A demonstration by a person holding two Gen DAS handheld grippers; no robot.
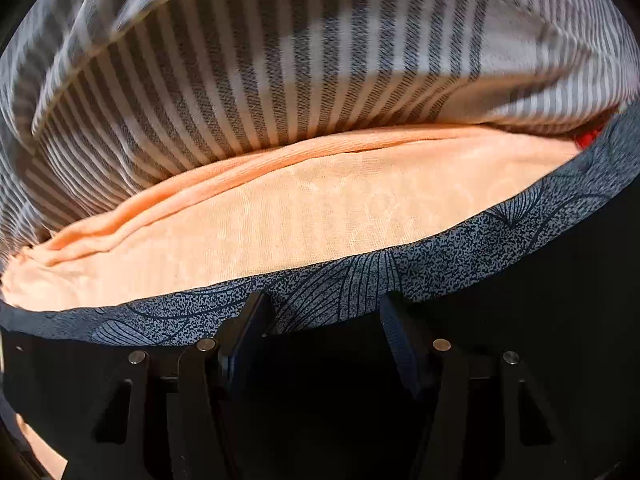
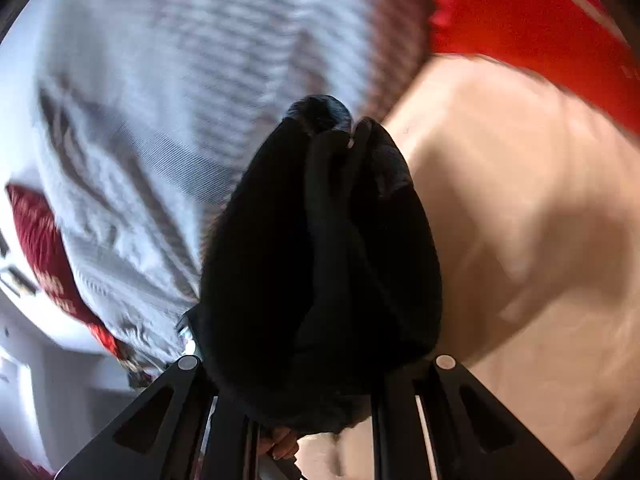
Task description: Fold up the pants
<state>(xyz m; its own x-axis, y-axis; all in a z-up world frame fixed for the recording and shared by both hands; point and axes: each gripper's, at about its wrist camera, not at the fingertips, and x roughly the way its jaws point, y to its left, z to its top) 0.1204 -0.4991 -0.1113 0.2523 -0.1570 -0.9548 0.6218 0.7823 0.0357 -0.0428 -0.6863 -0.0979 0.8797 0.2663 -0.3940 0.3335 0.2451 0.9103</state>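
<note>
In the left wrist view the dark blue leaf-patterned pants (image 1: 360, 280) lie as a band across the front, over a peach cloth. My left gripper (image 1: 320, 312) is open, its fingertips (image 1: 256, 312) at the pants' near edge with nothing between them. In the right wrist view my right gripper (image 2: 320, 264) is wrapped in a bunched dark mass of the pants (image 2: 280, 260), which hides both fingers and hangs around them; it is shut on this fabric.
A peach cloth (image 1: 280, 220) lies under the pants, and also shows in the right wrist view (image 2: 520, 220). A grey-and-white striped cover (image 1: 260, 80) lies behind it (image 2: 180, 100). A red fabric (image 2: 540, 32) is at the far right; a red patterned item (image 2: 44, 248) at the left.
</note>
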